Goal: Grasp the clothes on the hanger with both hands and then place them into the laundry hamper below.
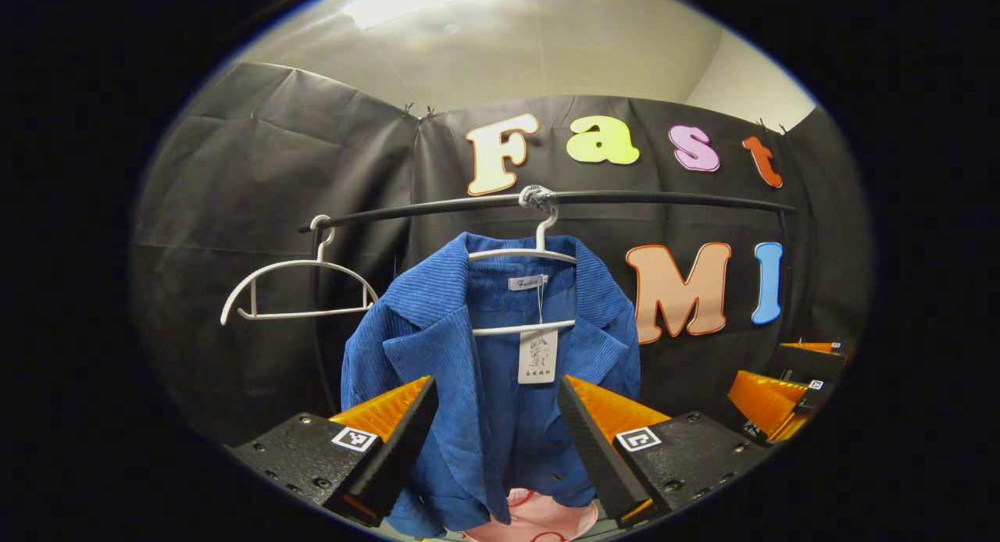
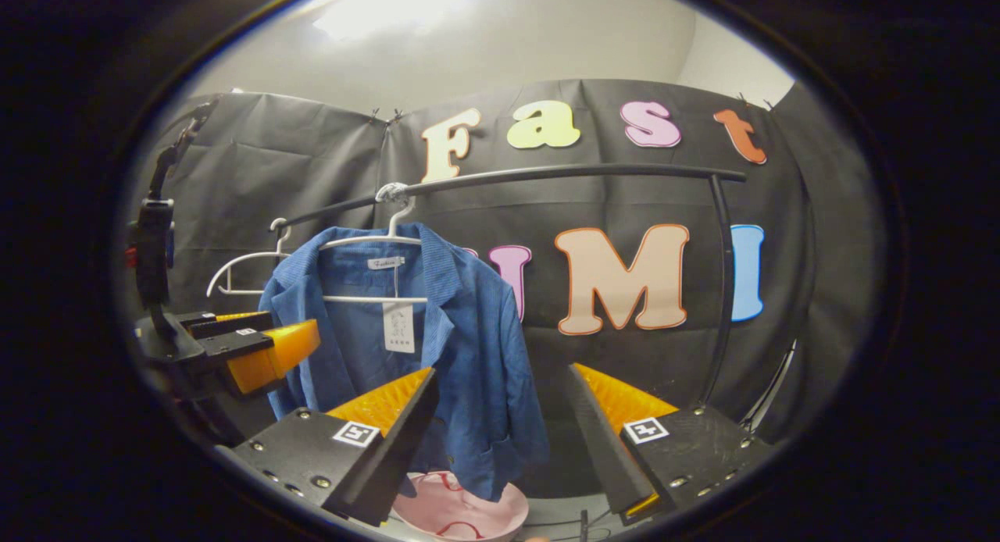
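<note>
A blue corduroy jacket (image 1: 437, 347) hangs on a white hanger (image 1: 522, 253) from a black rail (image 1: 664, 199), with a paper tag at its collar. My left gripper (image 1: 497, 382) is open just in front of the jacket, its orange fingers on either side of the jacket's front, not touching. In the right gripper view the jacket (image 2: 476, 354) hangs left of centre, and my right gripper (image 2: 503, 370) is open a little way off, holding nothing. The pink hamper (image 2: 461, 515) sits under the jacket's hem. The left gripper (image 2: 258, 339) shows beside the jacket's sleeve.
An empty white hanger (image 1: 297, 288) hangs at the rail's left end. The rack's black upright post (image 2: 723, 292) stands to the right. The right gripper (image 1: 789, 390) shows at the right edge of the left gripper view.
</note>
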The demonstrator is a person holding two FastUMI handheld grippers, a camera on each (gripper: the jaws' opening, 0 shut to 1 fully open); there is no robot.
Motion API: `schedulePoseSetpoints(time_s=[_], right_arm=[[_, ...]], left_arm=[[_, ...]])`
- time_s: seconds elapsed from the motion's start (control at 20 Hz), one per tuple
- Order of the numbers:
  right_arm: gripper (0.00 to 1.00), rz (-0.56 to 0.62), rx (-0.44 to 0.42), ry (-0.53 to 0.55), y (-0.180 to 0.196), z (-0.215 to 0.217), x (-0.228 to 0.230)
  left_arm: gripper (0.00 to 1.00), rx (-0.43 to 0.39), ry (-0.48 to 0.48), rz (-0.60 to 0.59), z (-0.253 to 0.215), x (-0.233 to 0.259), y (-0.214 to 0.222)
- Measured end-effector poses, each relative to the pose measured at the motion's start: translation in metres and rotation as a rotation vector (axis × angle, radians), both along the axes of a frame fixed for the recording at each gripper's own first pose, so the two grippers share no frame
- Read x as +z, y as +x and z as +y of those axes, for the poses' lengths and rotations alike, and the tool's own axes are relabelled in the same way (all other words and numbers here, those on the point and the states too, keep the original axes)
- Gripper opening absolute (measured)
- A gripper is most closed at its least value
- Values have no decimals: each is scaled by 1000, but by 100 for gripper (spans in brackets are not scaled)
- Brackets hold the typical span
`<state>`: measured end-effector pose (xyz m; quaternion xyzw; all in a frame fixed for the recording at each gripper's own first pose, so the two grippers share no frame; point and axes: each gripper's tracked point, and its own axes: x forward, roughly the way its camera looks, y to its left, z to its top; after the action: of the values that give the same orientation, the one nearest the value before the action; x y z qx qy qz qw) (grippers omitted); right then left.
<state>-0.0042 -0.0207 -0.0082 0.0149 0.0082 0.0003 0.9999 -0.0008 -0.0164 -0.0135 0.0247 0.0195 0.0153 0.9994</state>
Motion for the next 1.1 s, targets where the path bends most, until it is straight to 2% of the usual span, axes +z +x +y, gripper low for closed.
schedulePoseSetpoints(time_s=[0.7, 0.95, 1.1], right_arm=[[98, 17, 95, 14, 8, 8, -7], [98, 38, 112, -14, 13, 0, -12], [97, 44, 111, -32, 18, -6, -14]], left_arm=[[92, 90, 97, 79, 7, -39, -3], [99, 169, 132, 97, 20, -57, 17], [99, 212, 131, 97, 30, -64, 30]])
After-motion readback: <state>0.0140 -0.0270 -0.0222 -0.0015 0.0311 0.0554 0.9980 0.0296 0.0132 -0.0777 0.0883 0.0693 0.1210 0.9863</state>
